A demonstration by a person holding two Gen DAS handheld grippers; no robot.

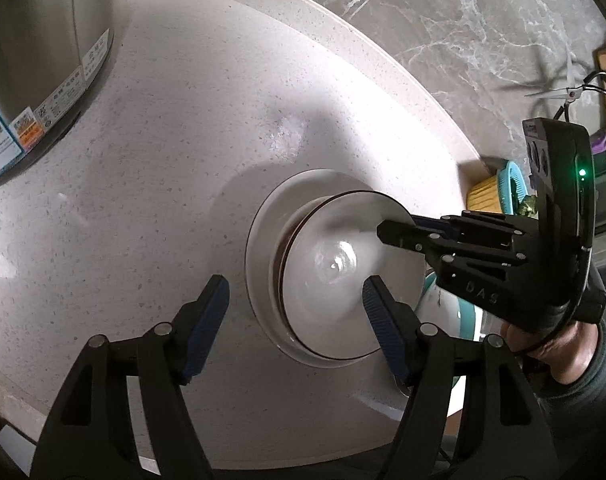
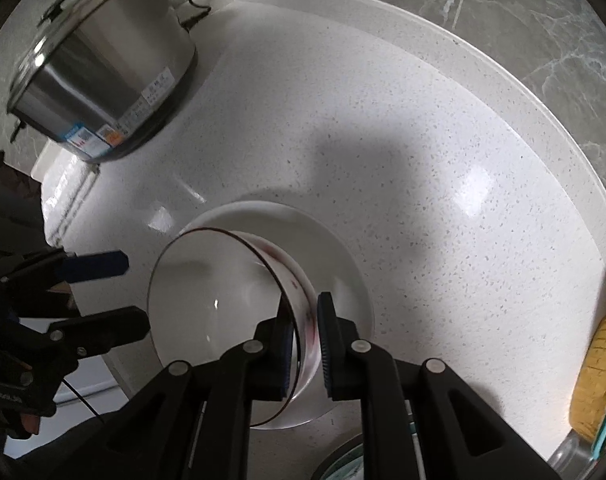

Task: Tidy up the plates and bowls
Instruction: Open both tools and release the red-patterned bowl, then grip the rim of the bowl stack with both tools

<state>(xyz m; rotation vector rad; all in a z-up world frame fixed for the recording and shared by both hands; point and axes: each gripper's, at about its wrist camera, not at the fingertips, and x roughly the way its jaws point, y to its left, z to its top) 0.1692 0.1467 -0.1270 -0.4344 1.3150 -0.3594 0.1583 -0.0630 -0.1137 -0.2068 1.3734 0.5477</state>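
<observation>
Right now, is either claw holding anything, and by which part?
The right claw pinches the bowl by its rim wall, over the white plate. The left claw is open and holds nothing.

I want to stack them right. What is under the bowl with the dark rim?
A white plate sits on the counter under the bowl, which the right gripper pinches. The plate's middle is hidden.

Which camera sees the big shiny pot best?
The right wrist view: the steel pot shows whole there, with its glass lid, handles and labels, standing on the speckled counter. The left wrist view catches only part of its side and labels at the picture's edge.
</observation>
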